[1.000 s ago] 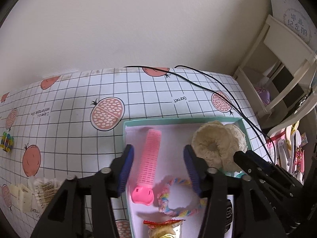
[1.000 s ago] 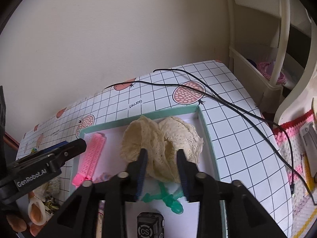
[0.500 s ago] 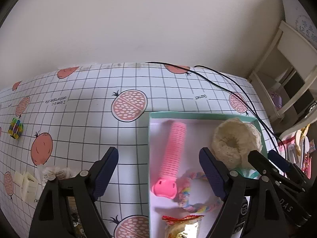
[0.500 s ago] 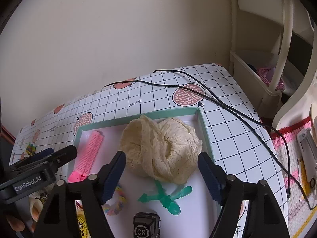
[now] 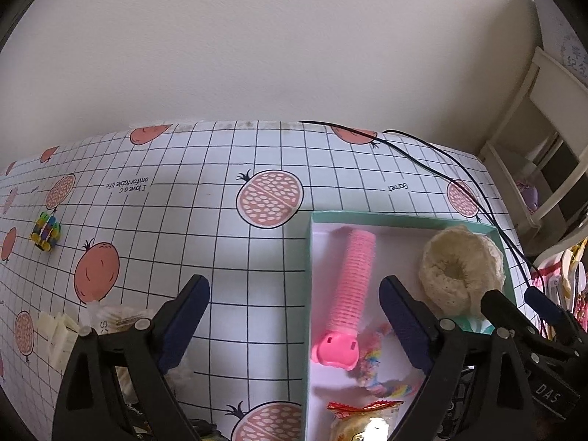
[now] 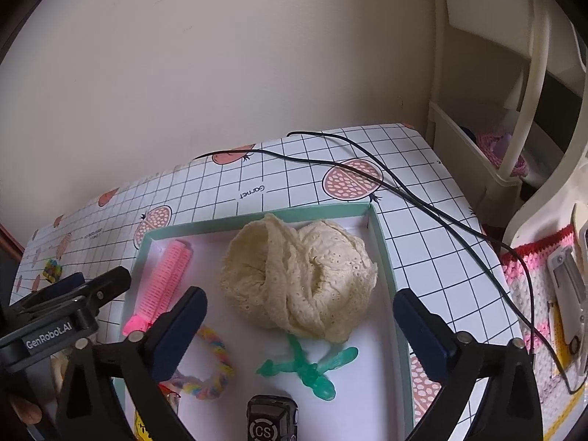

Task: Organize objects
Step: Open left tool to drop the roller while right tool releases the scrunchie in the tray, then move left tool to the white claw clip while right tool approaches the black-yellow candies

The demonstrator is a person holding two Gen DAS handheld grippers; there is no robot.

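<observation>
Plain cream wall behind. Table covered in white grid cloth printed with pomegranates. Two black cables trailing across. Cream shelf unit at right, against wall. Soft, even daylight.

Black gripper frames, navy pads (silver screws, "GenRobot.AI" label).

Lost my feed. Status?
Both grippers, left and right, open, empty. Roller and lace cloth in tray. Nothing blocking.
</observation>
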